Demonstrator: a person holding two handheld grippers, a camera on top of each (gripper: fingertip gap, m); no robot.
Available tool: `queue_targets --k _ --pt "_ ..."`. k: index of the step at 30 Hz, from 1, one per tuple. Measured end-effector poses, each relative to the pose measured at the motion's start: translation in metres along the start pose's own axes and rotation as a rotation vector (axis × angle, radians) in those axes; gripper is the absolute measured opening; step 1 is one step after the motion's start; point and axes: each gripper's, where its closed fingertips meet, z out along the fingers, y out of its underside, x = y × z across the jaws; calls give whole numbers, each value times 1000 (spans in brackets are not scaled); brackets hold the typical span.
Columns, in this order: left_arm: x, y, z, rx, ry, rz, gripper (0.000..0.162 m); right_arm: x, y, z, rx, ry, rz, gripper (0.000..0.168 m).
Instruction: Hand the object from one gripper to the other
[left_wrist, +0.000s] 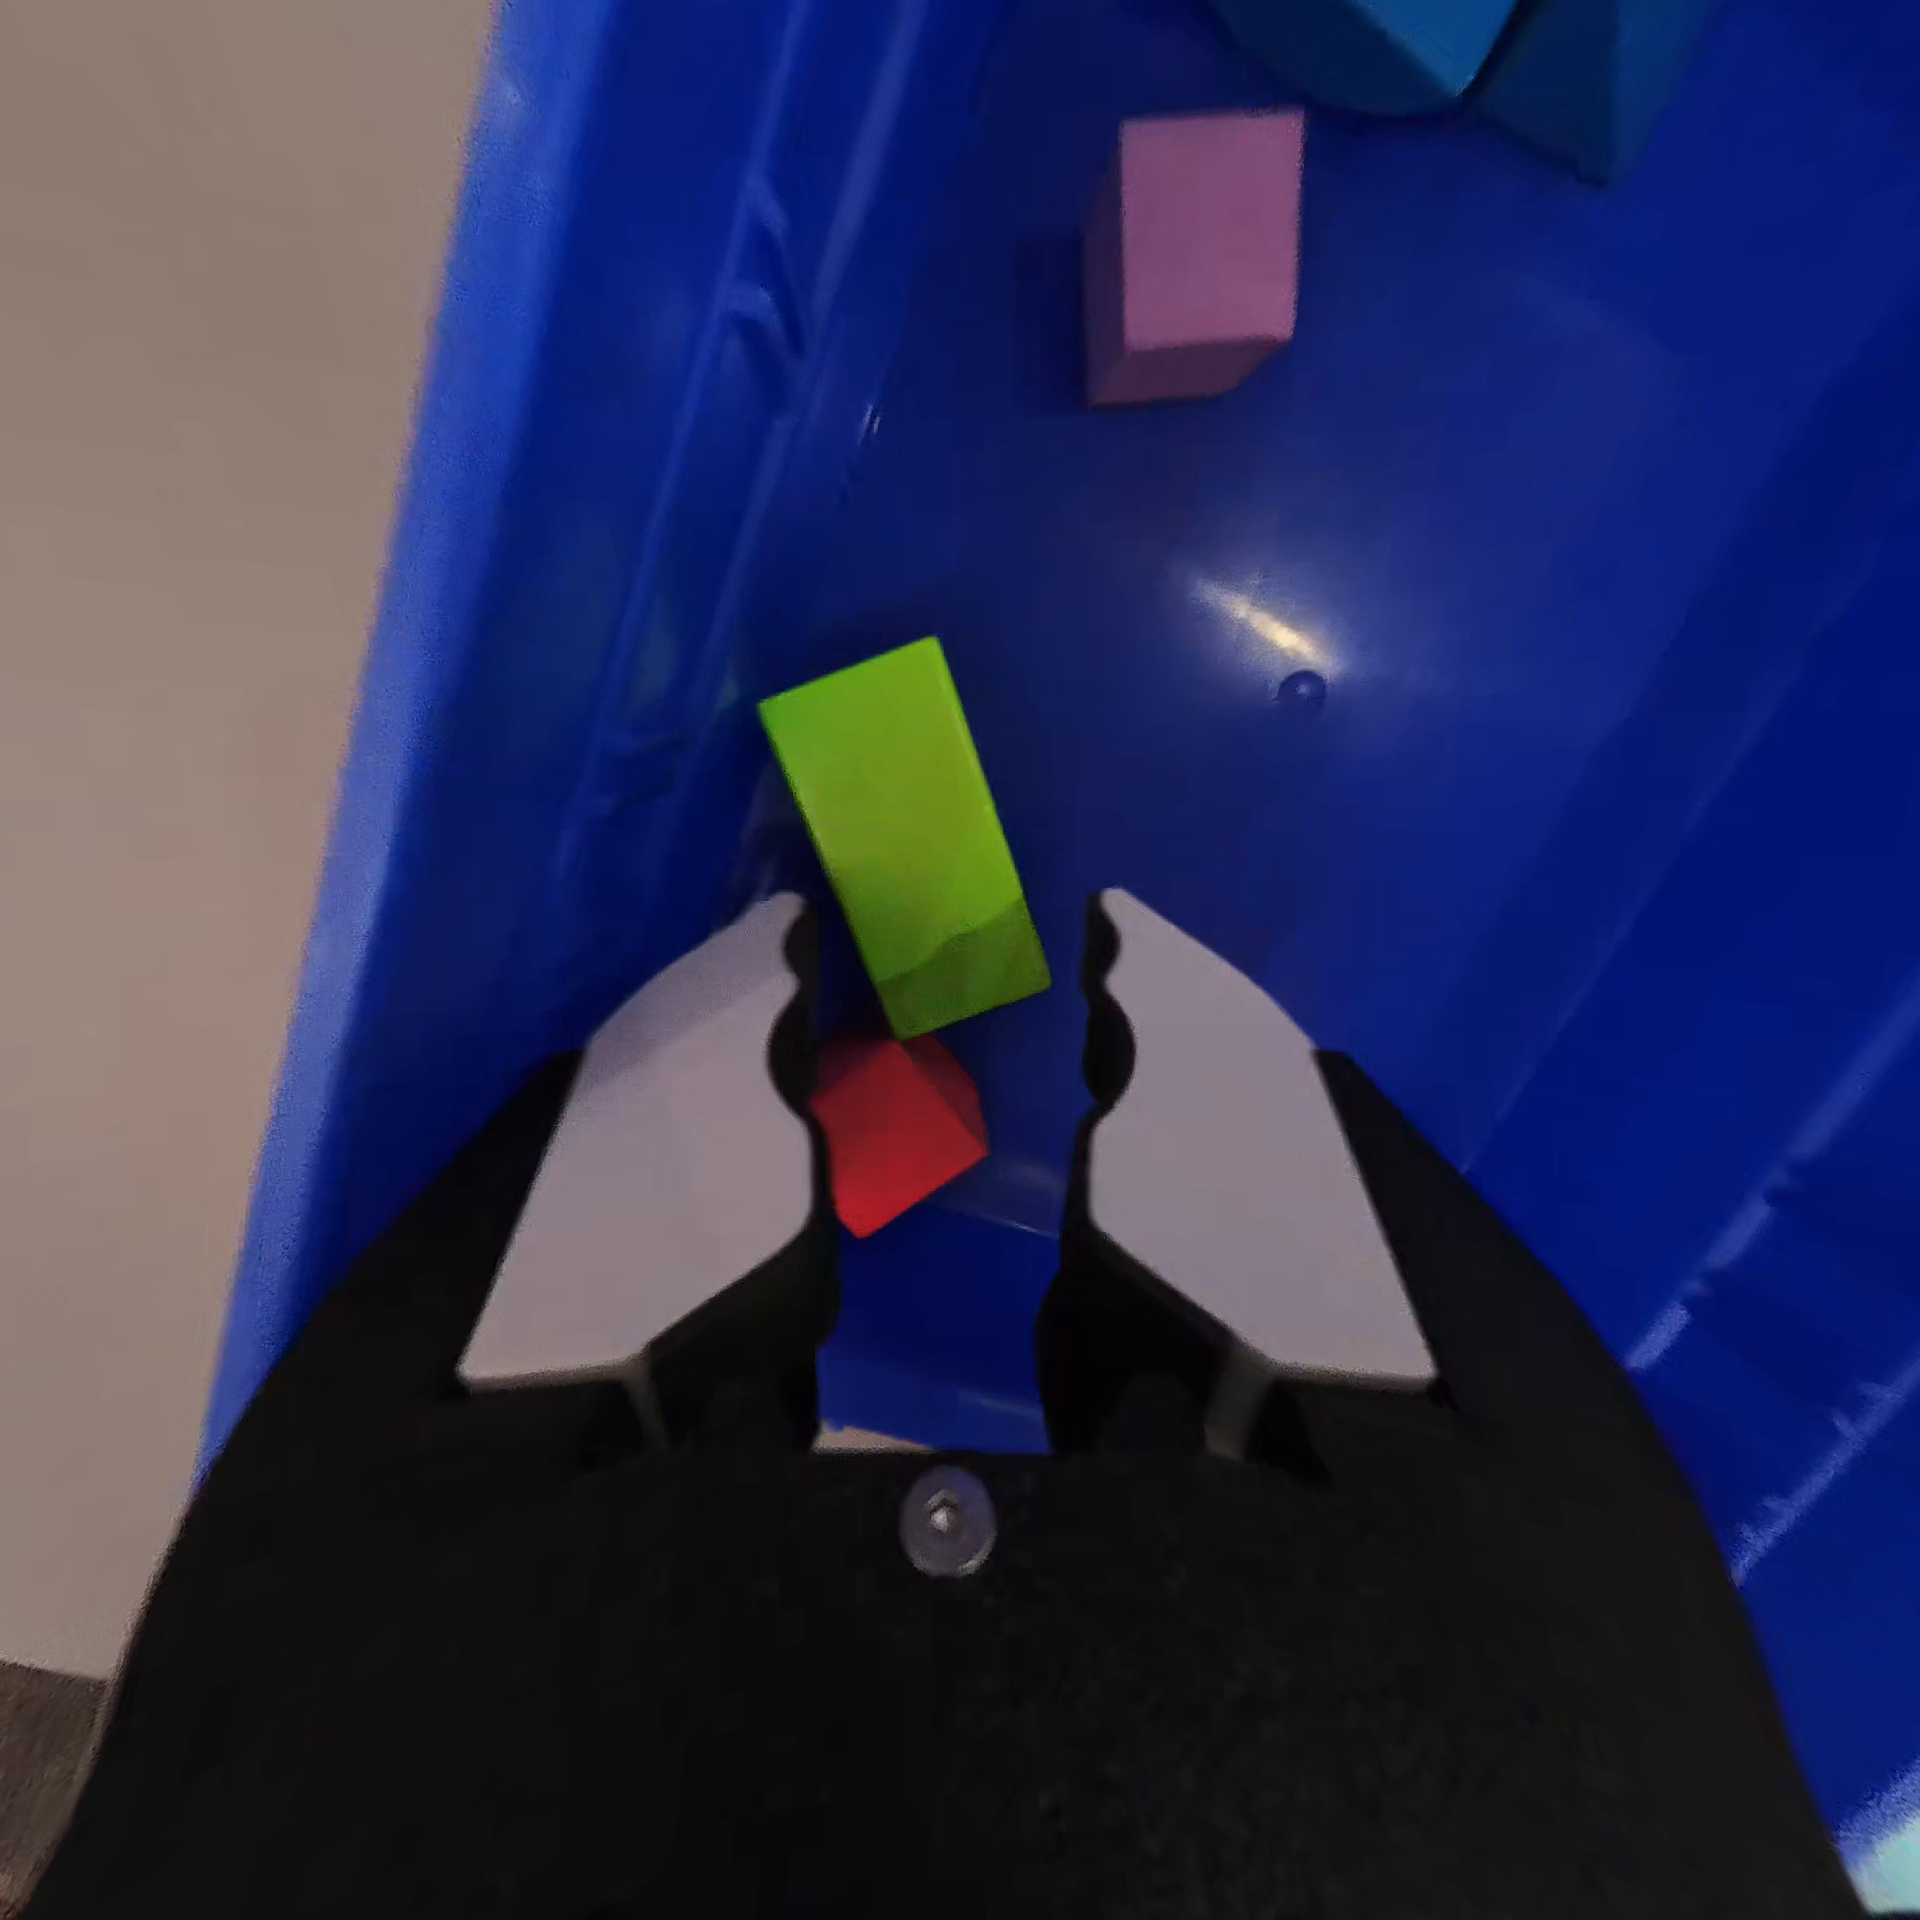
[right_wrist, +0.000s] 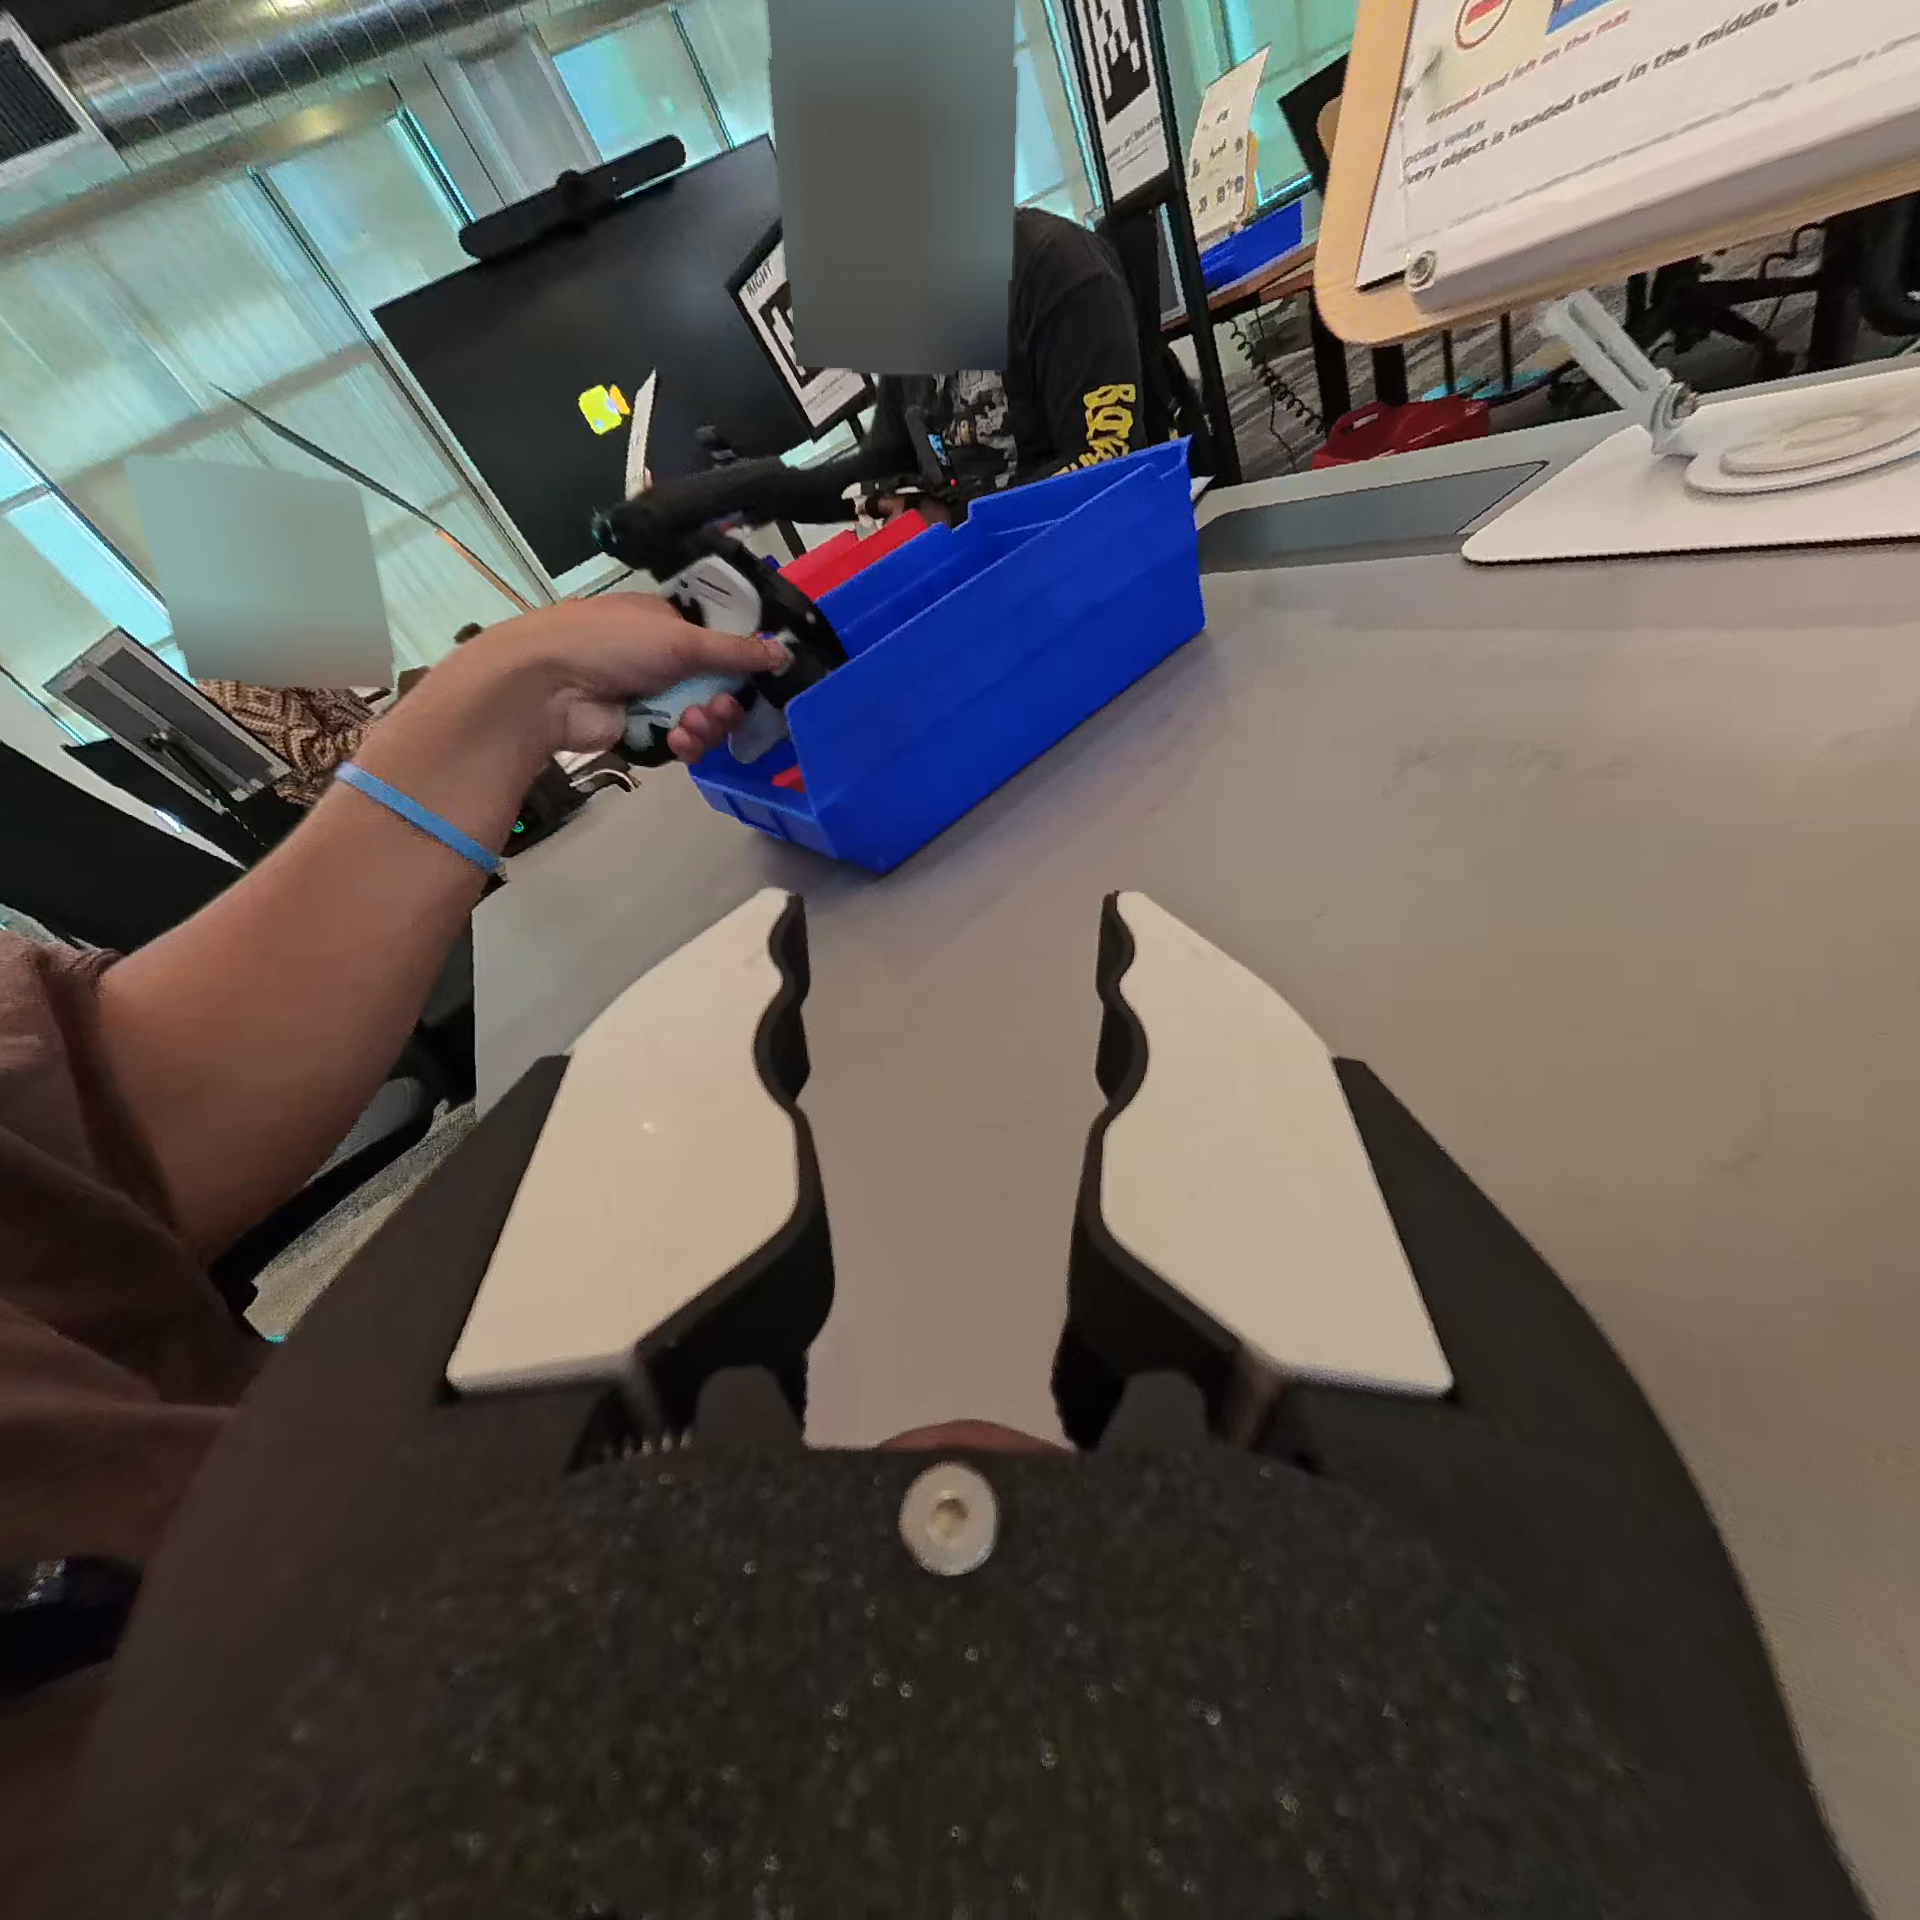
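Left tongs (left_wrist: 945, 914) gape over a green block (left_wrist: 902, 831) in the blue bin (left_wrist: 1455, 831); right tongs (right_wrist: 951, 914) gape above the bench (right_wrist: 1558, 935).

Left wrist view: soft motion blur throughout; glare streak on glossy floor of blue bin (left_wrist: 1455, 831); dim inside bin. Right wrist view: bright, even daylight from glazed wall at left; sharp centre on grey table (right_wrist: 1455, 883), strong wide-angle bending toward edges, faint shadows.

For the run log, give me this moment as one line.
left gripper: open, in blue plastic bin, over green rectangular block | right gripper: open, empty, over grey table | handover: not begun
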Motion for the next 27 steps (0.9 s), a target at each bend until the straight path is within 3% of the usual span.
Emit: queue_targets --k 1,6,9,14,20,24,27 --pt "-1 3 5 -22 -16 3 38 1 -1 -1 2 3 0 53" --pt "2 3 5 -19 -12 90 37 5 2 -3 -19 31 -39 53" --pt "8 1 -3 20 94 107 36 4 3 -2 -23 33 -53 53" --pt "60 9 -56 104 617 161 35 2 9 2 -59 36 -124 51" --pt "129 43 -120 39 1135 312 34 -3 -8 29 -88 -55 -130 48" --pt "174 65 -170 -20 1380 497 34 -18 -44 58 -124 -260 -64 49" --pt "207 88 -195 -98 1480 659 34 -17 -67 78 -210 -341 -53 55"
